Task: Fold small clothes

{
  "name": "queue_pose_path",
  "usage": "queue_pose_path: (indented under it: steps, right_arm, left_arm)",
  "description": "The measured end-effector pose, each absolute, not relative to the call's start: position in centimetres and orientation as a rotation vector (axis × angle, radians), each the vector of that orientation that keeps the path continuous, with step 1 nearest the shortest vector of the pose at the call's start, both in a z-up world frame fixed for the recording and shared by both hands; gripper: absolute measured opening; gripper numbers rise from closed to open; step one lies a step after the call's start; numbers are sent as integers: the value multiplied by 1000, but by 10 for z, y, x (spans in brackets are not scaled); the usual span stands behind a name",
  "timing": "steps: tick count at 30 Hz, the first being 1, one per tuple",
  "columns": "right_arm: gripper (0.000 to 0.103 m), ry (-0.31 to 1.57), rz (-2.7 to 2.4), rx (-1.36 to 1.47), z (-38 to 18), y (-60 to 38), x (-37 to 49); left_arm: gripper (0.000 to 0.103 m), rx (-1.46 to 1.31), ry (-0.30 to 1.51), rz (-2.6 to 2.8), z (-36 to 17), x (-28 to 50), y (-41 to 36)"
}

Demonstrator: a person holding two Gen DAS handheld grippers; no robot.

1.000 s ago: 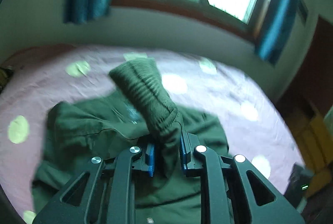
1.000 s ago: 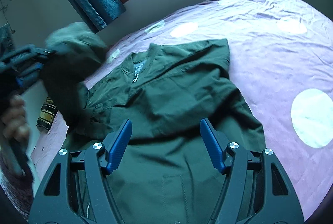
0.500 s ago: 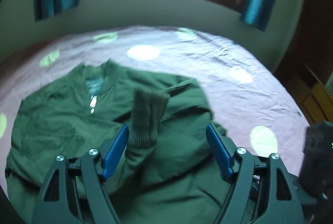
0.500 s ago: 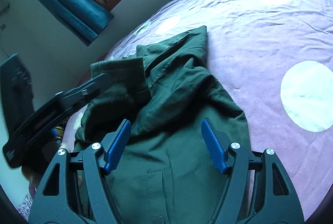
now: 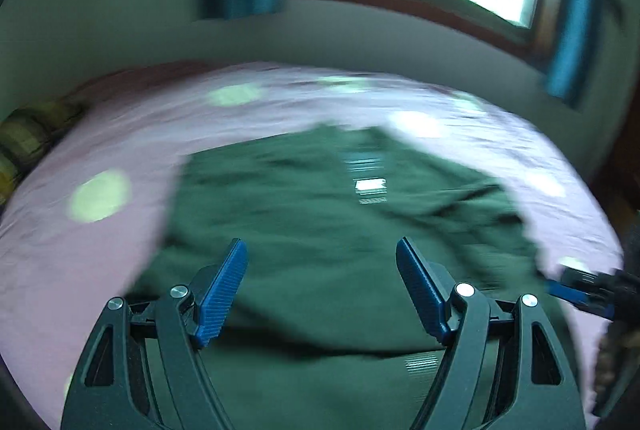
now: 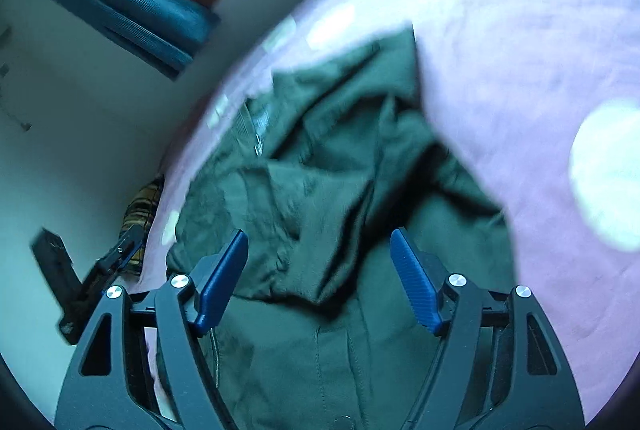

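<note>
Left gripper (image 5: 322, 286): jaws wide apart, nothing between them, hovering above the jacket (image 5: 320, 230) in the lower centre of the left wrist view. The jacket lies on the pink bedsheet (image 5: 100, 250), collar end toward the top of the frame near the white label (image 5: 370, 185), hem end running under the gripper at the bottom, so its long axis runs bottom to top. The frame is heavily blurred; seam detail is not readable. Risk: a grab aimed in this blur would likely pinch several layers or catch the sheet as well.

Right gripper (image 6: 318, 278): jaws also wide apart, empty, over the lower middle of the jacket (image 6: 360, 230) in the right wrist view. Here the collar points to the upper left, the hem to the bottom, with a sleeve (image 6: 332, 190) folded loosely across the chest and bunched. Risk: that loose fold looks unpressed; folding the body over it could trap wrinkles or let the sleeve slide back out. The left gripper (image 6: 120, 250) shows at the lower left edge, off the fabric.
</note>
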State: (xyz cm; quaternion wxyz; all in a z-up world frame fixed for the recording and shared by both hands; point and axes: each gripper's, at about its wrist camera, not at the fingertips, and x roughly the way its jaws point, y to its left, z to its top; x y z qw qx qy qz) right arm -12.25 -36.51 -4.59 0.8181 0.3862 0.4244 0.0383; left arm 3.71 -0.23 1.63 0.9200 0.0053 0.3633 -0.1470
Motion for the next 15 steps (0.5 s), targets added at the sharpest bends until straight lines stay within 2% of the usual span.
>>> queue_pose_path:
  steps: [2, 3, 4, 5, 7, 8, 9, 15]
  right_arm:
    - [73, 934, 82, 819, -57, -357, -119]
    - [68, 938, 78, 809, -59, -353, -118]
    - [58, 945, 69, 784, -61, -348, -116]
    - [32, 962, 68, 761, -61, -343, -114]
    - [27, 969, 46, 689, -53, -332, -114]
    - [20, 962, 42, 640, -45, -325, -114]
    - [16, 950, 39, 595, -36, -319, -115]
    - [12, 690, 60, 318, 50, -288, -120]
  left_arm:
    - [76, -21, 782, -216, 1, 49, 31]
    - [76, -40, 798, -179, -5, 54, 46]
    - [76, -54, 809, -155, -9, 57, 56]
    - [76, -76, 825, -127, -16, 61, 69]
    - [76, -110, 847, -106, -23, 66, 83]
    - [76, -124, 855, -104, -26, 67, 87]
    - [76, -130, 859, -103, -27, 68, 89]
    - [76, -122, 873, -79, -37, 70, 90]
